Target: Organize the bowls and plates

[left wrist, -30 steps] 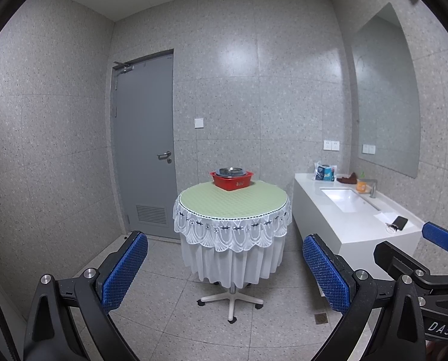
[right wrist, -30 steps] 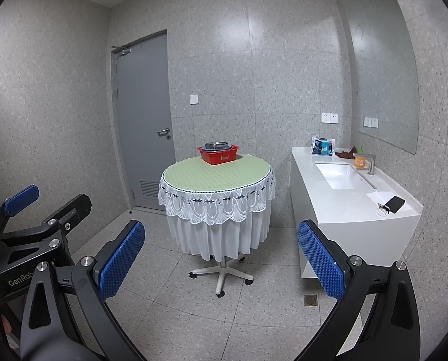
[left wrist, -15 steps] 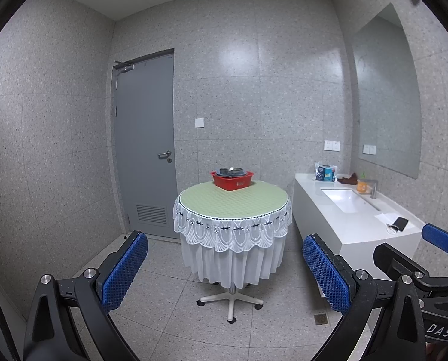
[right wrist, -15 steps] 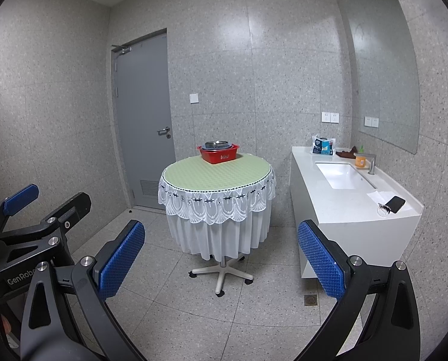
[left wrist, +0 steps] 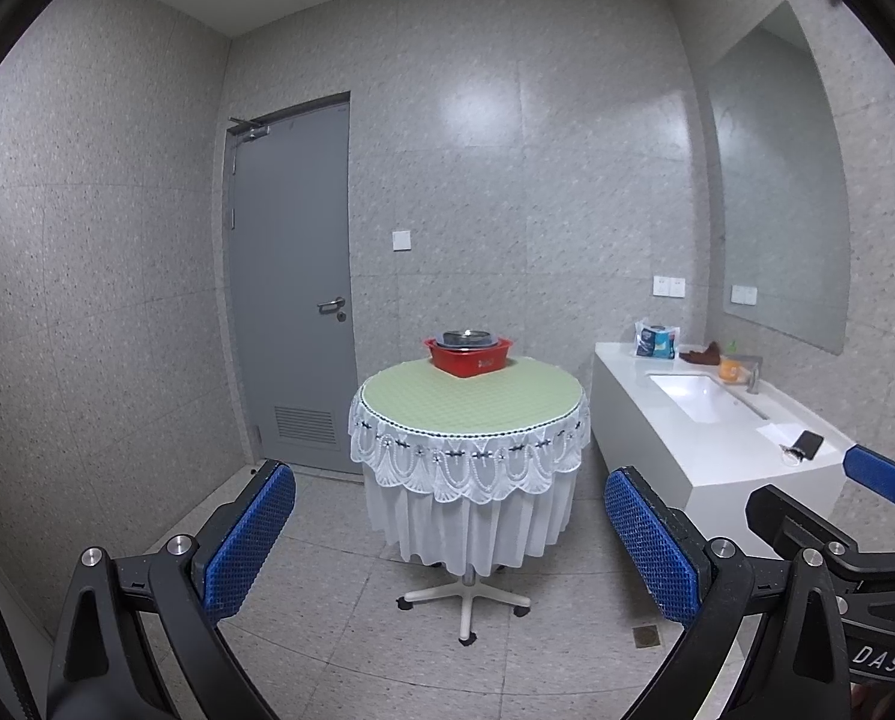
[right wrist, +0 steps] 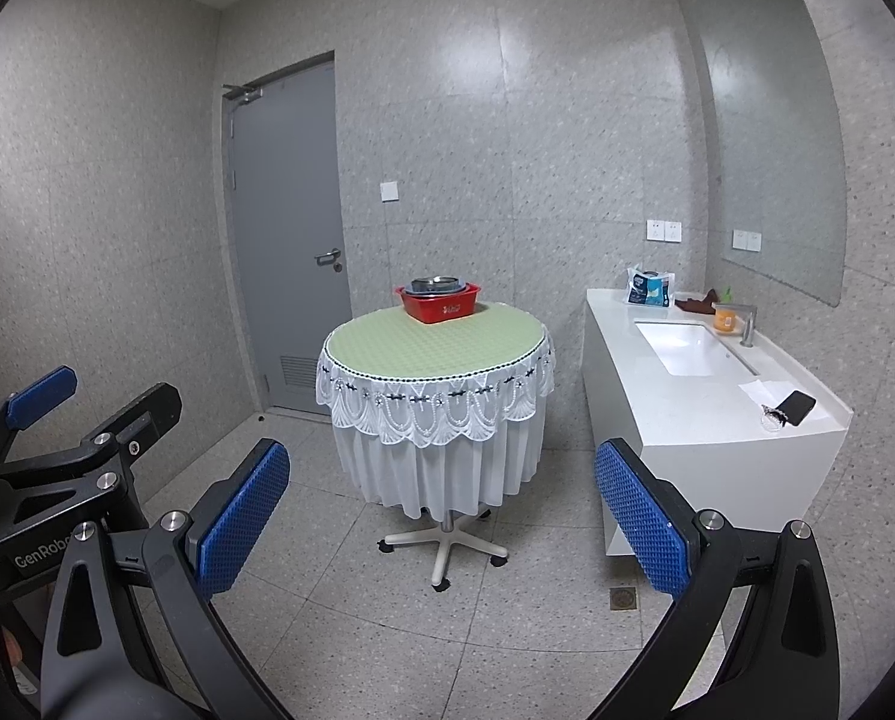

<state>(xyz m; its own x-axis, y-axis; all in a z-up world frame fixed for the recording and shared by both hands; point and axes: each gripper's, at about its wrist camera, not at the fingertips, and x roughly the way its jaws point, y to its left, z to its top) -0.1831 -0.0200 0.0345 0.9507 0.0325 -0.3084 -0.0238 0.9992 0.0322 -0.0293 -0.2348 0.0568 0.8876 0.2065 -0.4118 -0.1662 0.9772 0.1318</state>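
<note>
A red plastic basin holding stacked metal bowls stands at the far edge of a round table with a green top and white lace cloth. It also shows in the right wrist view, with the bowls inside. My left gripper is open and empty, well short of the table. My right gripper is open and empty too, beside the left one and equally far from the table.
A white sink counter runs along the right wall, with a tissue pack, an orange cup, a faucet and a phone. A grey door is at the back left. The table stands on a wheeled base on tiled floor.
</note>
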